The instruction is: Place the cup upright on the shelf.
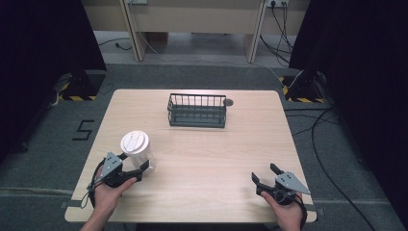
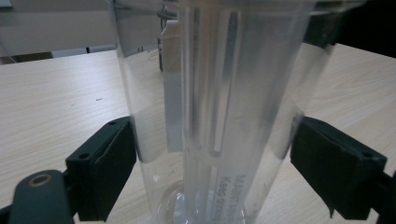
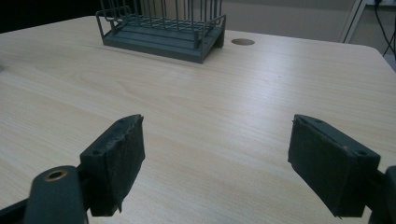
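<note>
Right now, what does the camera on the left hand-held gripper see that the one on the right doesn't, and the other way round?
The left gripper view looks at a clear plastic cup close up, standing between the jaws of the left hand-held gripper, with faint print low on its wall. The right gripper view looks past the wide-open jaws of the right hand-held gripper, with nothing between them, to a dark wire basket and a round hole in the tabletop. Both show the pale wooden table.

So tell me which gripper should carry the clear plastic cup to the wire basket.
Left. The left gripper already brackets the clear, white-lidded plastic cup; the right gripper sits open and apart.
</note>
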